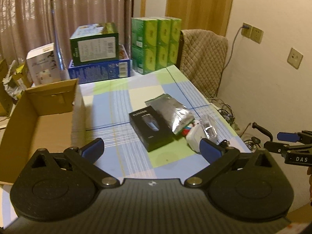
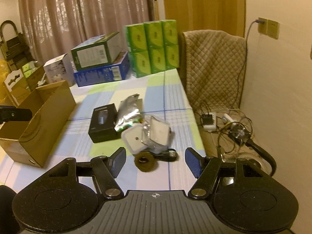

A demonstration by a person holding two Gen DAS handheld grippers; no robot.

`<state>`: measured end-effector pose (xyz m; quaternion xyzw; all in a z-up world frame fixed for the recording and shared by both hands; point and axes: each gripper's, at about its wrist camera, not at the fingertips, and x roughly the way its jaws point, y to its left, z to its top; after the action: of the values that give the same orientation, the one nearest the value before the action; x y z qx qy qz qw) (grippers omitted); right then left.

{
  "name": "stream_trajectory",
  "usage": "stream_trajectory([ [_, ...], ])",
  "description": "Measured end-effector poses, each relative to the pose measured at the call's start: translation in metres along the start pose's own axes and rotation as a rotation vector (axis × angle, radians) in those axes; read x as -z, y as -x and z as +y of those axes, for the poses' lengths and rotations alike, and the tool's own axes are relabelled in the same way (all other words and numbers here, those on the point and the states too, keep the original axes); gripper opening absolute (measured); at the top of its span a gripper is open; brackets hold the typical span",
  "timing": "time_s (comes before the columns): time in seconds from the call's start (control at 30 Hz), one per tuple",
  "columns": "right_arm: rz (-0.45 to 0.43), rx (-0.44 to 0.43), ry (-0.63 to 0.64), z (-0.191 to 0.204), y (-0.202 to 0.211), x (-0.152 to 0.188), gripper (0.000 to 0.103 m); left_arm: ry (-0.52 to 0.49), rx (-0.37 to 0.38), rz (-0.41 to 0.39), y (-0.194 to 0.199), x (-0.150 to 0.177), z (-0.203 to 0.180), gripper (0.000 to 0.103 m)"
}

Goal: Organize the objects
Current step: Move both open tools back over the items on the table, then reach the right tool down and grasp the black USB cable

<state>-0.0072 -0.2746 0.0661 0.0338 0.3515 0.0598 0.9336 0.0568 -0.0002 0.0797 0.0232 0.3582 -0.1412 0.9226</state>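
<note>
Left gripper [image 1: 151, 148]: jaws spread wide, nothing between the blue pads; hovered above the near part of the table.
Right gripper [image 2: 155, 160]: jaws partly spread, empty; hovered just short of the clutter.
Table [image 1: 120, 97]: covered with a blue, green and white checked cloth.
Cardboard box [image 1: 42, 117]: open-topped, at the table's left edge; nothing seen inside.
Black carton [image 1: 151, 129]: flat at mid-table, well apart from the cardboard box.
Silver foil pouch [image 1: 171, 113]: crumpled, resting partly on the black carton's right edge.
White square adapter [image 2: 134, 139]: tilted, touching the pouch's near end.
Clear plastic pack [image 2: 158, 131]: against the adapter's right side, white item inside.
Dark round item [image 2: 145, 161]: nearest the right gripper; identity could not be told.
Green cartons [image 1: 156, 44]: stacked at the far edge, beside a blue box [image 1: 99, 70].
</note>
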Motion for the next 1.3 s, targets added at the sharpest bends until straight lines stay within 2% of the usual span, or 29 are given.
stream_trajectory([
  [0.37, 0.015, -0.008, -0.004, -0.013, -0.007, 0.008, 0.064, -0.041, 0.032, 0.030, -0.018, 0.005, -0.022, 0.102],
  [0.73, 0.112, -0.075, 0.080, -0.038, -0.080, 0.013, 0.064, -0.063, 0.042, 0.115, -0.075, 0.025, -0.034, 0.102],
  [1.03, 0.176, -0.111, 0.300, -0.048, -0.157, 0.007, 0.056, -0.053, 0.039, 0.180, -0.127, 0.038, -0.034, 0.100],
  [1.3, 0.210, -0.199, 0.520, -0.032, -0.200, 0.011, 0.053, -0.011, 0.071, 0.191, -0.144, 0.044, -0.029, 0.100],
])
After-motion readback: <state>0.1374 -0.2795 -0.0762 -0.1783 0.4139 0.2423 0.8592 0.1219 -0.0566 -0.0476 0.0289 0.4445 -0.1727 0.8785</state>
